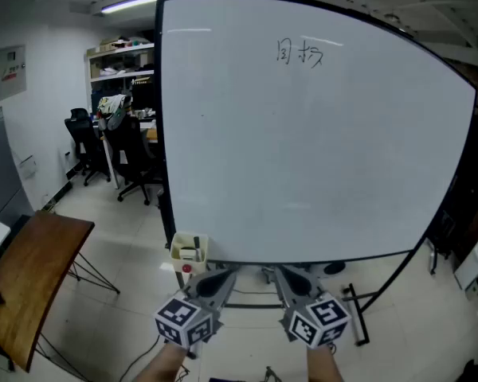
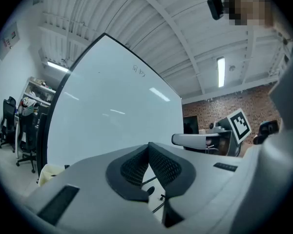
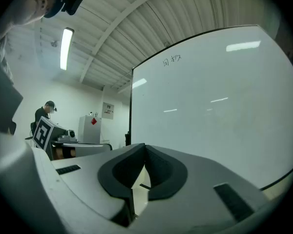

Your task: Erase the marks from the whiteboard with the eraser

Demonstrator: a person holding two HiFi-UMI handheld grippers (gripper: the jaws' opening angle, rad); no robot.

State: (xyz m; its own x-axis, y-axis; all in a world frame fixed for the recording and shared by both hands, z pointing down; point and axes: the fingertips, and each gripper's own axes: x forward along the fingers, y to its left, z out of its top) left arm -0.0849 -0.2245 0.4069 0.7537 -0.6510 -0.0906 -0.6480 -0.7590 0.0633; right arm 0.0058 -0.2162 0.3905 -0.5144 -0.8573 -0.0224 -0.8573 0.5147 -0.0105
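Note:
The whiteboard (image 1: 303,150) fills the middle of the head view, with a small black handwritten mark (image 1: 299,52) near its top. The same mark (image 2: 138,70) shows in the left gripper view, and the mark (image 3: 171,60) also shows in the right gripper view. A pale yellow box-like object (image 1: 189,250) sits at the board's lower left corner; I cannot tell if it is the eraser. My left gripper (image 1: 223,274) and right gripper (image 1: 285,274) are held side by side below the board's bottom edge, both level. The left gripper (image 2: 149,146) is shut and empty. The right gripper (image 3: 145,146) is also shut and empty.
A brown wooden table (image 1: 40,269) stands at the left. Black office chairs (image 1: 135,153) and shelves (image 1: 119,62) are behind it. The board's stand legs (image 1: 354,313) spread on the floor at the right. A person (image 3: 44,112) stands far off by a white cabinet (image 3: 90,129).

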